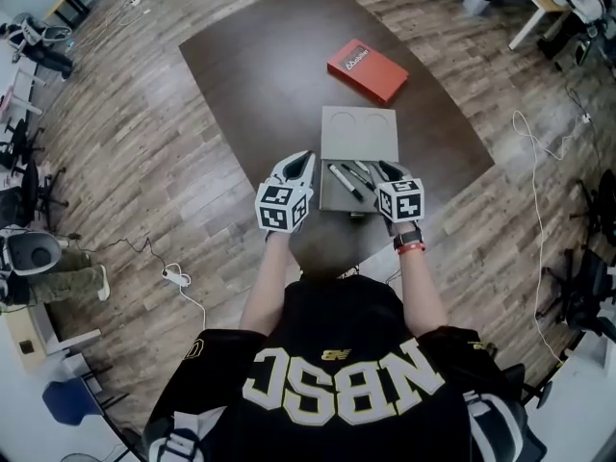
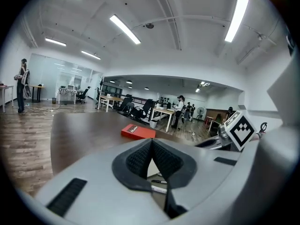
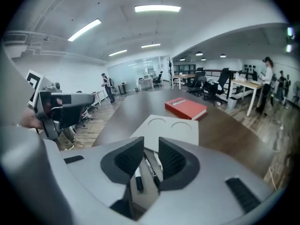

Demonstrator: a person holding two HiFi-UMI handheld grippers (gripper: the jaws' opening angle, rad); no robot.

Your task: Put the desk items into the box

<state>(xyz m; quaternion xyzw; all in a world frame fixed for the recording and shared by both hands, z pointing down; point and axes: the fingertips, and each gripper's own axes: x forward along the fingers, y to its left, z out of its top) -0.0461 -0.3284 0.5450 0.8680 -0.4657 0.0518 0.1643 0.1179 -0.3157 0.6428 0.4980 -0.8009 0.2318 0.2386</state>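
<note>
A flat grey box (image 1: 358, 133) lies open on the dark table (image 1: 260, 75), its lid with two round recesses folded back. Several black and white markers (image 1: 346, 181) lie in its near half. They show below my right gripper (image 3: 151, 144), which hangs open above the box with nothing between its pads. In the head view the right gripper (image 1: 387, 171) is over the box's right side. My left gripper (image 1: 300, 165) is at the box's left edge; its pads meet at the tips, so the left gripper (image 2: 151, 142) is shut and holds nothing. A marker (image 2: 157, 189) shows beneath it.
A red box (image 1: 367, 69) lies on the table beyond the grey box, also as the red box (image 3: 185, 108) in the right gripper view. Wooden floor surrounds the table, with a power strip (image 1: 174, 277) and a cable (image 1: 539, 191). Desks, chairs and people stand far off.
</note>
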